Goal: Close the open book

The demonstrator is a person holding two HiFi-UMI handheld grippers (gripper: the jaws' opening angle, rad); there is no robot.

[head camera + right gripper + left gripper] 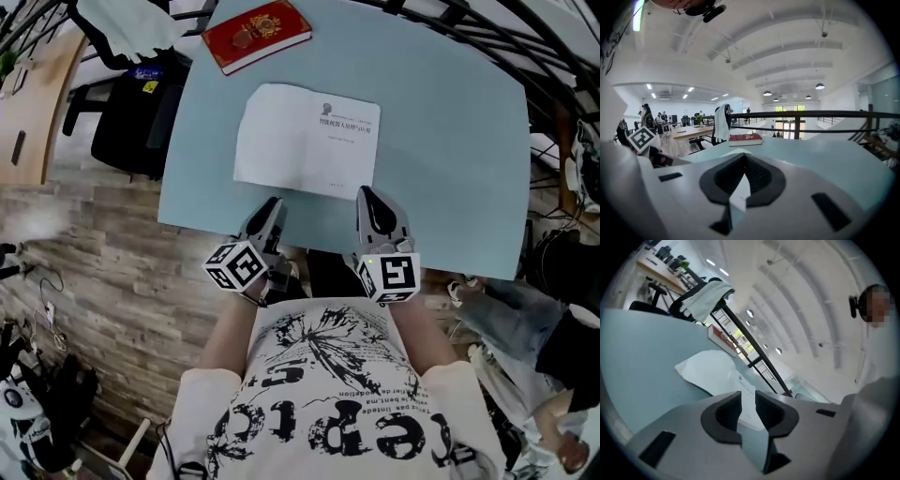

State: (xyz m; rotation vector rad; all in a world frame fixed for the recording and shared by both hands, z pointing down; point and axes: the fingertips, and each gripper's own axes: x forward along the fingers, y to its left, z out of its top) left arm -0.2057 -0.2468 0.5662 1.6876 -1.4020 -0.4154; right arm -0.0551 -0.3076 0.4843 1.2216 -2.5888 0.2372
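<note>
From above, both grippers sit side by side at the near edge of the light blue table [450, 150], held out before the person's printed white shirt [328, 394], with the marker cubes nearest to the body. Only the gripper views show the jaws. The left gripper [747, 397] has its fingers a little apart, with nothing pinched and a white page visible through the gap. The right gripper [743, 157] has its fingertips pressed together. Both point forward and slightly down toward the open book [307, 139], which lies flat in the middle of the table. Its near edge is just beyond the left gripper [273, 204], while the right gripper [366, 194] reaches its near right corner. I cannot tell if they touch. Farther away, a red book [256, 34] lies closed at the far edge.
</note>
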